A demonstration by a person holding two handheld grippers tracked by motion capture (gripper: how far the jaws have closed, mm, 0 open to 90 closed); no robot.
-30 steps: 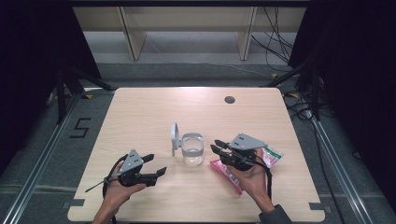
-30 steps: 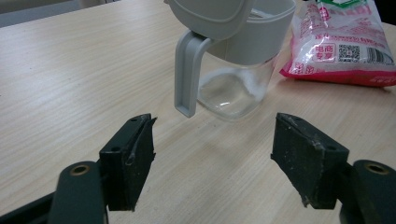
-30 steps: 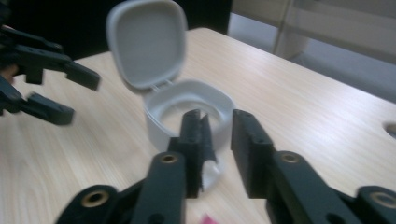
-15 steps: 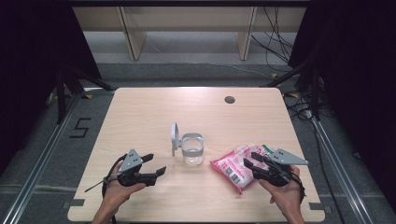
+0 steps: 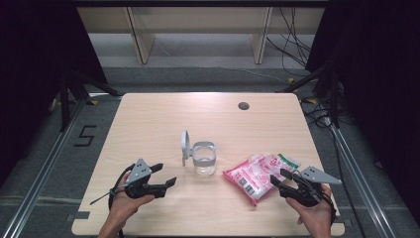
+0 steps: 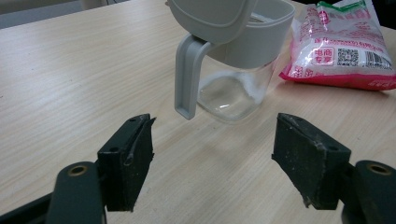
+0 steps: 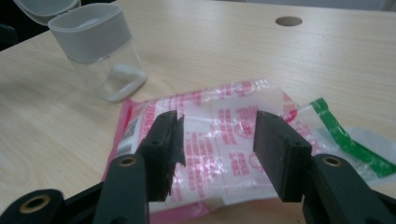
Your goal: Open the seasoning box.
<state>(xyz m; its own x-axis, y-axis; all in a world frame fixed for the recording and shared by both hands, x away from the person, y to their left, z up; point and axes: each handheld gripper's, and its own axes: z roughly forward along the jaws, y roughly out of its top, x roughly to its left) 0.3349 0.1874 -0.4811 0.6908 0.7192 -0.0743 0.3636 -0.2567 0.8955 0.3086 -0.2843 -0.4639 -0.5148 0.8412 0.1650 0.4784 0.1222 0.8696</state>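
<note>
Since the earlier frame the right gripper point(image 5: 283, 181) has swung from beside the jar point(image 5: 203, 158) to the pink bag's point(image 5: 257, 171) near right end, its jaws just opening with nothing clamped between them. Left gripper point(image 5: 166, 174) rests wide apart, empty, facing the jar. Jar stands mid-table point(image 5: 148, 119), grey lid point(image 5: 184, 147) flipped up; the bag lies flat just right of it.

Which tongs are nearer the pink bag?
Right. The right tongs stand open at the pink bag, at its near-right end; the left tongs are open beyond the glass jar, well left.
</note>
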